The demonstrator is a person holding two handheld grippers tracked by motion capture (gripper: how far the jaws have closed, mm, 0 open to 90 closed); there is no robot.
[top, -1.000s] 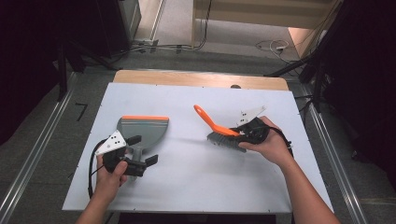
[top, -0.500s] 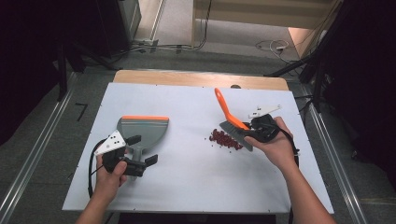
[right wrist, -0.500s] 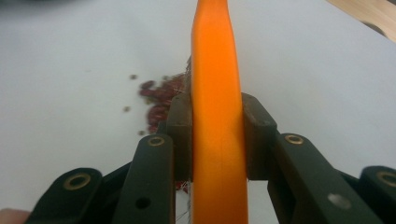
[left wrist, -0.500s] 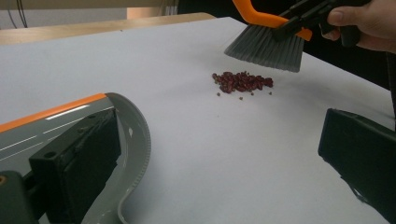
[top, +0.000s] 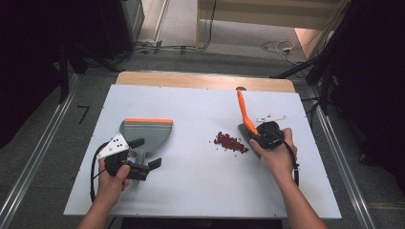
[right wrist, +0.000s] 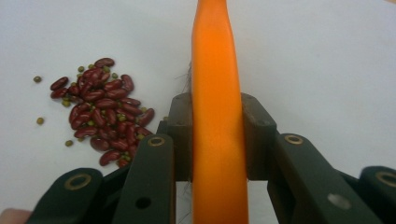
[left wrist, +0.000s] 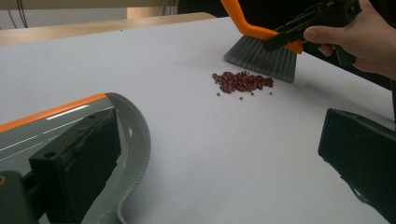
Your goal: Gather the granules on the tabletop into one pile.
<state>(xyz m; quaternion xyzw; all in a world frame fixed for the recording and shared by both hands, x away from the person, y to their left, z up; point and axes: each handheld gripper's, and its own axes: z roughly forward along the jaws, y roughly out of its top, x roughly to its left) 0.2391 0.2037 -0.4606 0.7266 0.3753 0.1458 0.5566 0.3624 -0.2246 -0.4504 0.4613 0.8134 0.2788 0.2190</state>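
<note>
A grey dustpan with an orange front edge lies at the table's left. My left gripper stands open at its near end; in the left gripper view, my left gripper has one jaw lying over the dustpan and the other far off, touching nothing. My right gripper is shut on the orange handle of a brush, whose grey bristles rest on the table just right of a small pile of red beans. In the right gripper view the brush handle runs up between the jaws, with the beans to its left.
The white table top has a wooden strip along its far edge. Metal rails run along the floor on both sides, and cables lie on the floor behind. The beans and brush lie ahead in the left gripper view.
My right hand has shifted right with the brush, and the handle has swung from leaning left to nearly upright, uncovering the bean pile. The left hand and dustpan stayed put.
</note>
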